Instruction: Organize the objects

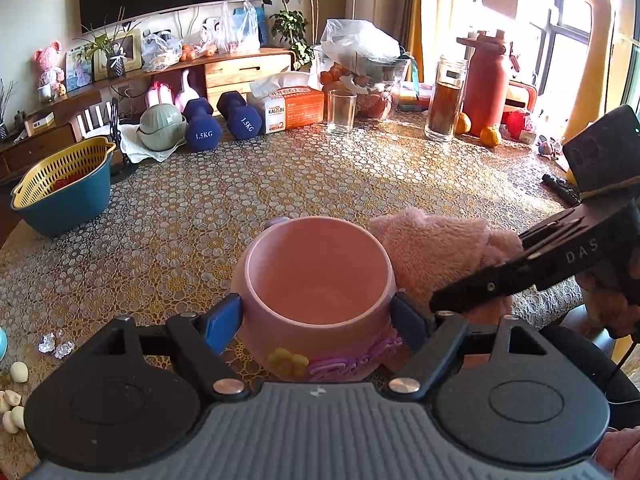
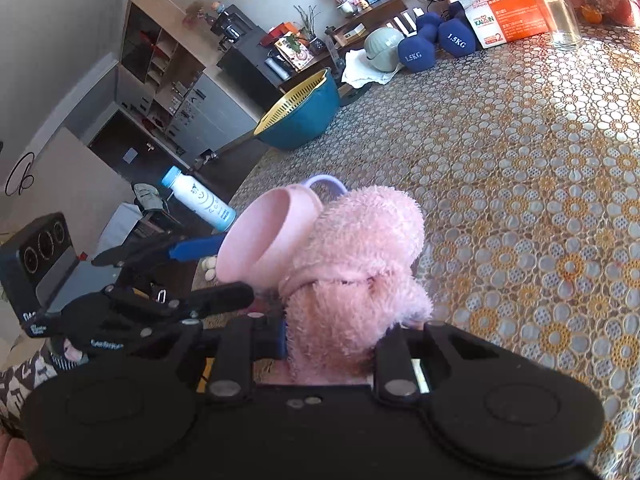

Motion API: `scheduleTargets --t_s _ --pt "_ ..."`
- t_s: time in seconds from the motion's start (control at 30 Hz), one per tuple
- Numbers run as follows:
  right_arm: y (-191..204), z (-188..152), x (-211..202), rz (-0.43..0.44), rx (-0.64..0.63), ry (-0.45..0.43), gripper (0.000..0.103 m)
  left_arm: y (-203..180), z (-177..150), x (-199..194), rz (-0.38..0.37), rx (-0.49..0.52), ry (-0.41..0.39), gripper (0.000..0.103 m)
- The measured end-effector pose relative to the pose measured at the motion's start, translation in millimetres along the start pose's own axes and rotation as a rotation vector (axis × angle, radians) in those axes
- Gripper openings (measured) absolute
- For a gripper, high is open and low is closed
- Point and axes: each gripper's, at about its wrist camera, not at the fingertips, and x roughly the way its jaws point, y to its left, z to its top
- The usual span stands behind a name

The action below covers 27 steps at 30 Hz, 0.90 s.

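One pink cup [image 1: 316, 280] pinched by left hand-held gripper [image 1: 316, 316]; right hand-held gripper [image 2: 332, 344] clamps one plush toy [image 2: 356, 264].

Left gripper [image 1: 318, 314] fingers [image 1: 222, 322]: we note blue pads on black linkages.
Body: we see a grey ribbed plate, two black round discs and silver pivot screws.
Right gripper [image 2: 332, 338]: we record an all-black body, matching discs and silver screws.
Marking: we read white "DAS" lettering.
Skin: we see a bare hand [image 1: 620, 454] at the corner.
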Motion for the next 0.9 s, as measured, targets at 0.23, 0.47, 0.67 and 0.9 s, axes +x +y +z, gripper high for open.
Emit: scheduleTargets --t_s 0.23,0.47,0.67,0.9 --pt "3.4 -3.2 -12.4 -0.082 -0.135 0.101 0.022 -9.6 2.5 -7.6 0.022 0.048 -0.003 0.081" --pt "-19.1 33.0 -12.8 -0.149 -0.158 0.045 0.022 -21.9 12.5 2.6 0.09 0.071 0.013 0.085" --pt "-32.4 57.9 10.2 -0.13 -0.133 0.014 0.022 -21.1 17.7 8.7 0.105 0.055 0.026 0.089" --pt "-27.8 46.3 23.7 0.019 -0.126 0.027 0.022 -14.9 18.7 8.3 0.081 0.044 0.029 0.089"
